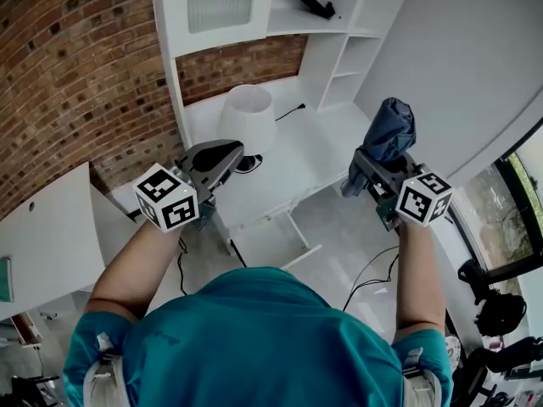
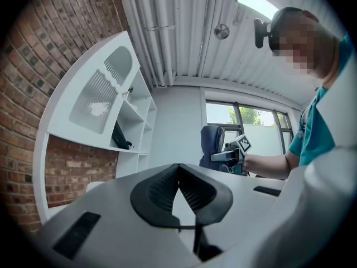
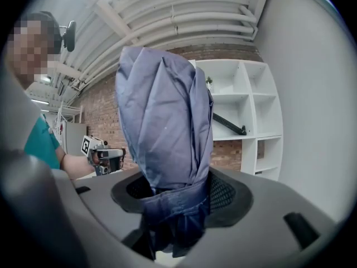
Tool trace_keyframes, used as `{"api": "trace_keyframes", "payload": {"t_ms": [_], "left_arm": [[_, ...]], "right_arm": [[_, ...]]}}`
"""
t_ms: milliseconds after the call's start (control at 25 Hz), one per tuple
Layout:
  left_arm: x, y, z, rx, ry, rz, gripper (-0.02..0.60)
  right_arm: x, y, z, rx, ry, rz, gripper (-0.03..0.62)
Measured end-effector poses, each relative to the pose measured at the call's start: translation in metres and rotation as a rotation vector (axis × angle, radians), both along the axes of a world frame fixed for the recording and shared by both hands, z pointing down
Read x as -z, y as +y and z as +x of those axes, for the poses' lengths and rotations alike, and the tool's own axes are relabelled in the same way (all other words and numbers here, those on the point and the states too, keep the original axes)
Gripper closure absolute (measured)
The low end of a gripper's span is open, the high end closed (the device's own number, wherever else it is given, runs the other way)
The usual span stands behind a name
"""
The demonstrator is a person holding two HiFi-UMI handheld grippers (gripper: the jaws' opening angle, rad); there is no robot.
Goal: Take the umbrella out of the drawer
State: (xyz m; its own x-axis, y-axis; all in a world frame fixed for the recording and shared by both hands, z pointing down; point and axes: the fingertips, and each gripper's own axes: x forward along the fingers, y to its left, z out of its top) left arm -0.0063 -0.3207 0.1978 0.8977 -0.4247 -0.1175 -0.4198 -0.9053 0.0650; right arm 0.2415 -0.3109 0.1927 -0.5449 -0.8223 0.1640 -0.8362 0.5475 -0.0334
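Umbrella (image 3: 164,121): folded, blue, upright in the air near the white worktop (image 1: 316,134), out of any drawer.
Right claw (image 3: 177,200): pinching the umbrella's lower end.
Left claw (image 2: 179,191): pressed together, empty.
Doing it well: grip firmly; avoid the shelves (image 1: 356,24).

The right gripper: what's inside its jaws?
A folded blue umbrella, pinched by the right gripper. Its cloth sticks out past the jaws. No handle shows; cloth covers whatever lies deeper.

Both forearms reach forward, roughly level. The left tongs (image 1: 224,153) are pressed together, empty; the right tongs (image 1: 374,169) clamp the umbrella (image 1: 389,132).
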Motion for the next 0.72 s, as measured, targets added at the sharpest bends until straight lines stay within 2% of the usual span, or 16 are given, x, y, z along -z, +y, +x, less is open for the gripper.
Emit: {"api": "trace_keyframes", "payload": {"t_ms": [400,720], "left_arm": [[0.054,-0.006,0.001,0.018,0.013,0.069,0.566],[0.064,0.000,0.003,0.010,0.022,0.081,0.566]], "right_arm": [[0.054,-0.003,-0.001,-0.002,-0.068,0.045,0.336],[0.065,-0.003,-0.009,0.022,-0.072,0.054,0.336]]}}
